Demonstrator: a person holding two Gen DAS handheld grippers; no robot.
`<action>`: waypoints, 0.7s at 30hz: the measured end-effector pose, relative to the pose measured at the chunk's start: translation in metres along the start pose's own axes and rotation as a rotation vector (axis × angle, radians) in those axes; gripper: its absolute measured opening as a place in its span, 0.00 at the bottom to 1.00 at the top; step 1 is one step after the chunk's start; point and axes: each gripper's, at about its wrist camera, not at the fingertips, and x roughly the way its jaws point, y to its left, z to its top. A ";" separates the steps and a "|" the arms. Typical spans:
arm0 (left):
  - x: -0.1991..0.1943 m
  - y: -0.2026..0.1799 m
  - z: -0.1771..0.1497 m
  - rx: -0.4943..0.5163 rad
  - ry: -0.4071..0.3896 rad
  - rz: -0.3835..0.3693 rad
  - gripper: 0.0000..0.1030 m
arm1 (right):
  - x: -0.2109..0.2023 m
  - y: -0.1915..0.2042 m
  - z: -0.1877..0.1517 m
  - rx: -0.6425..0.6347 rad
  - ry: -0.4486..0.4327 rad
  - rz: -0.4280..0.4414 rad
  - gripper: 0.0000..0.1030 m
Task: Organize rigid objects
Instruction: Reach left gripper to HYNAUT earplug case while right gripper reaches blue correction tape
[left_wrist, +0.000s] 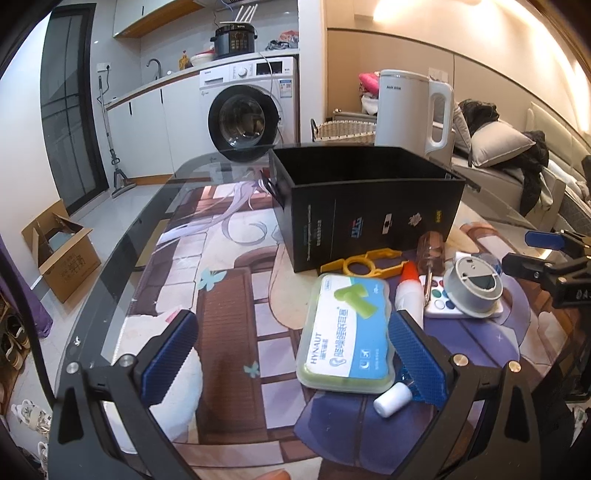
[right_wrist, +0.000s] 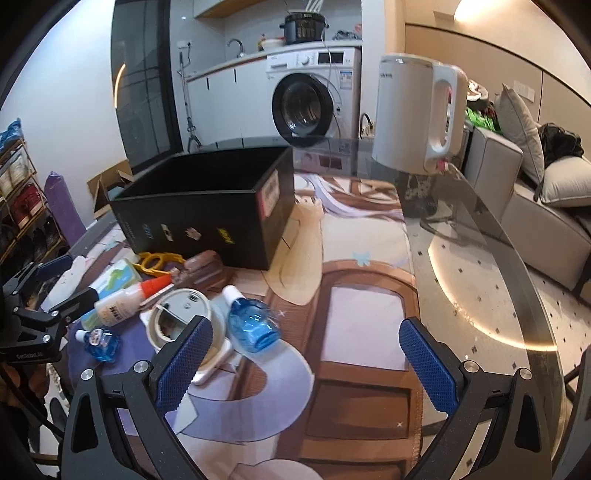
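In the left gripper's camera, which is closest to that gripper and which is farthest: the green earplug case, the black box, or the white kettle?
From the left gripper:
1. Green earplug case, right beside its right finger.
2. Black box, mid-table behind the clutter.
3. White kettle, beyond the box at the table's far end.

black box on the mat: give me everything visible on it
The black box is an open-topped, rigid rectangular carton, matte black with small printed logos and text on its front wall and a pink-white label on one side. It stands upright on the printed mat; what shows of the inside looks empty. The yellow plastic tool lies at its front base; contact unclear.
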 end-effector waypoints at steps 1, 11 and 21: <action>0.002 -0.001 0.000 0.007 0.007 -0.001 1.00 | 0.002 -0.001 0.000 0.003 0.009 -0.005 1.00; 0.010 0.001 0.002 0.001 0.065 -0.052 1.00 | 0.025 -0.002 0.007 -0.029 0.085 -0.008 1.00; 0.016 0.009 0.002 0.000 0.107 -0.027 1.00 | 0.031 -0.017 0.010 -0.033 0.114 -0.040 1.00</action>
